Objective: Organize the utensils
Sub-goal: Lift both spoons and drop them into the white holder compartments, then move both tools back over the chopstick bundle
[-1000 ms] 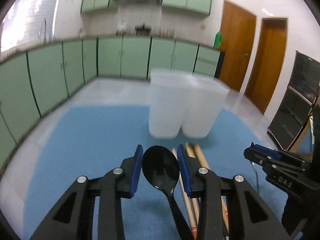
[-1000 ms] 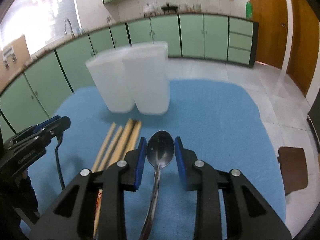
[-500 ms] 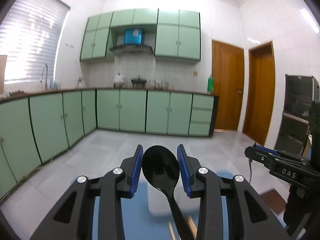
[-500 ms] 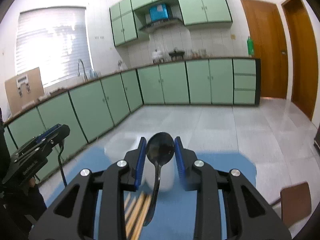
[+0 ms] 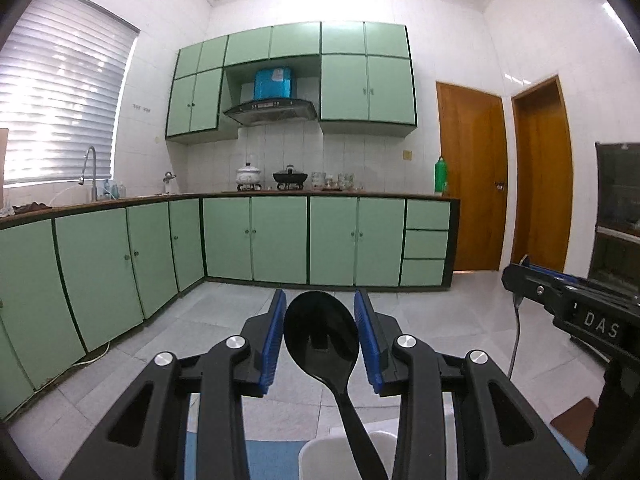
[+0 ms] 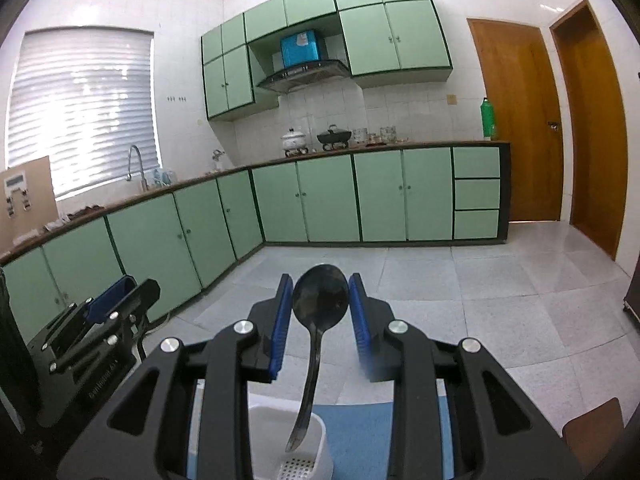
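Observation:
My left gripper is shut on a black plastic spoon, bowl up between the blue pads, handle hanging down over a white utensil holder at the frame's bottom. My right gripper is shut on a dark metal spoon, whose handle dangles into the open top of a white holder with a perforated floor. Both grippers are raised and point nearly level at the kitchen. The right gripper shows at the left wrist view's right edge, and the left gripper appears at the right wrist view's left edge.
A blue mat covers the table under the holders. Green cabinets, a counter with pots, two wooden doors and a tiled floor lie beyond. A brown chair seat sits low on the right.
Both grippers rose and tilted up with their spoons. The blue mat, chopsticks and white holders dropped toward the bottom of both views; the chopsticks are gone from sight. The grips are unchanged.

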`<state>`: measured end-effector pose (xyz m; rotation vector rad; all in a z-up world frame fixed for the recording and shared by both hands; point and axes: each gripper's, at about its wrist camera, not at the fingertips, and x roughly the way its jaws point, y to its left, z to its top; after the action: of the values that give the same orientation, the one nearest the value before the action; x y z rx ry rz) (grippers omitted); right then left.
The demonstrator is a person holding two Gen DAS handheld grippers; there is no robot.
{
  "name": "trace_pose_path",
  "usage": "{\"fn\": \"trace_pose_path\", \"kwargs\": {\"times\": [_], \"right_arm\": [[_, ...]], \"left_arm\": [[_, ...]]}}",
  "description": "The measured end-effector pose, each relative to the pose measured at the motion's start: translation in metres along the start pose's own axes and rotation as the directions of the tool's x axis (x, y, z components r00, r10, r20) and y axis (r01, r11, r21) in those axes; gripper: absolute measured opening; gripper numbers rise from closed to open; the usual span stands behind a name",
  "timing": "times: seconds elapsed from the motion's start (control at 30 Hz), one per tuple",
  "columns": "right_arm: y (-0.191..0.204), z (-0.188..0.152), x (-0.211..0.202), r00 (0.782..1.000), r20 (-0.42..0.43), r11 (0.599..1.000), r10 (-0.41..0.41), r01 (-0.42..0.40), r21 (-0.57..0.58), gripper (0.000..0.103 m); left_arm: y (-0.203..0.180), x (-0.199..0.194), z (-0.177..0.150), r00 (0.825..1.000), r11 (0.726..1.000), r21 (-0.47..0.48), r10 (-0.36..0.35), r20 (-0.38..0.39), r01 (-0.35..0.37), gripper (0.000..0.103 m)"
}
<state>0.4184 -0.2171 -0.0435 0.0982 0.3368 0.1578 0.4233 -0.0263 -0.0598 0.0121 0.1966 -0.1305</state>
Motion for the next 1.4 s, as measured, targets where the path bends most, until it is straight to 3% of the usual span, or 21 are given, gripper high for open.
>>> {"fn": "trace_pose_path", "kwargs": {"times": [0.2, 0.3, 0.4, 0.57, 0.77, 0.97, 1.13, 1.23, 1.4], "right_arm": [[0.002, -0.028, 0.017, 0.997, -0.072, 1.0, 0.021, -0.022, -0.01, 0.028], [0.004, -0.036, 0.007, 0.997, -0.07, 1.0, 0.018, -0.018, -0.003, 0.039], [0.003, -0.035, -0.004, 0.998, -0.069, 1.0, 0.013, -0.013, 0.009, 0.041], [0.0, -0.041, -0.036, 0.996, -0.085, 1.0, -0.009, 0.01, 0.019, 0.057], [0.003, -0.084, -0.097, 0.988, -0.155, 0.999, -0.012, 0.017, 0.03, 0.08], [0.022, -0.159, -0.155, 0.95, -0.311, 0.999, -0.011, 0.024, 0.038, 0.082], [0.045, -0.217, -0.194, 0.908, -0.419, 0.998, -0.002, 0.029, 0.058, 0.082], [0.062, -0.239, -0.209, 0.889, -0.458, 0.999, -0.006, 0.021, 0.028, 0.079], [0.073, -0.258, -0.22, 0.869, -0.495, 1.0, -0.011, -0.001, -0.025, 0.076]], "left_arm": [[0.007, 0.01, -0.02, 0.998, 1.0, -0.007, -0.01, -0.054, 0.01, 0.037], [0.013, -0.004, -0.023, 0.999, 1.0, -0.02, -0.01, -0.048, 0.009, 0.045], [0.018, -0.017, -0.02, 0.999, 1.0, -0.026, -0.009, -0.041, 0.008, 0.048], [0.024, -0.049, -0.011, 0.999, 1.0, -0.028, 0.001, -0.045, -0.003, 0.059], [0.029, -0.116, -0.033, 0.991, 0.999, -0.044, 0.004, -0.134, -0.01, 0.073], [0.022, -0.178, -0.096, 0.945, 0.999, -0.047, -0.011, -0.327, -0.005, 0.08], [0.013, -0.217, -0.149, 0.887, 1.0, -0.005, 0.009, -0.461, -0.013, 0.082], [0.013, -0.228, -0.167, 0.854, 1.0, -0.019, 0.007, -0.52, -0.019, 0.082], [0.01, -0.241, -0.187, 0.816, 1.0, 0.008, 0.019, -0.578, -0.017, 0.082]]}}
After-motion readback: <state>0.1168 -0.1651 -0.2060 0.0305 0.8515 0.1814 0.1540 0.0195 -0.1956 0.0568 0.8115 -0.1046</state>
